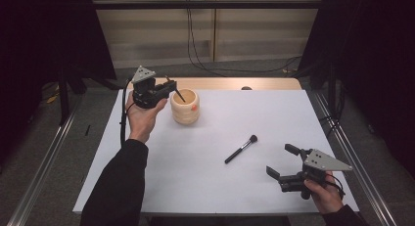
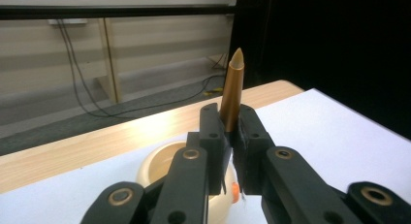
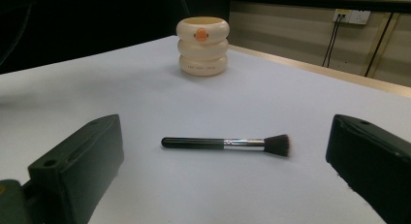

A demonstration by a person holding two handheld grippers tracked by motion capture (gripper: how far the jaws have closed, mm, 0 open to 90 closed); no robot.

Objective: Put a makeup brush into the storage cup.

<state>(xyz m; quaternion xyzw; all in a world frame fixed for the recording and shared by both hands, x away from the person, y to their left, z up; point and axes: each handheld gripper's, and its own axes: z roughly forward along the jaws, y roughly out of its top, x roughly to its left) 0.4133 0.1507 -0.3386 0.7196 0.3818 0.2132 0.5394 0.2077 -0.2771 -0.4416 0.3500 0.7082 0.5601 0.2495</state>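
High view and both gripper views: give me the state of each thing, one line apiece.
left gripper: shut on the gold-handled tool, above the cup.
gold-handled tool: clamped between the jaws, its dark end slanting down at the cup's mouth.
cup: upright on the table.
makeup brush: lying flat, untouched.
right gripper: open, holding nothing, facing the makeup brush.

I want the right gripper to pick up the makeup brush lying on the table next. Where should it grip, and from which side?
Grip the black handle of the makeup brush, near its middle and away from the soft bristles. It lies flat in open space, so the open right gripper should probably come from above, jaws straddling the thin handle crosswise.
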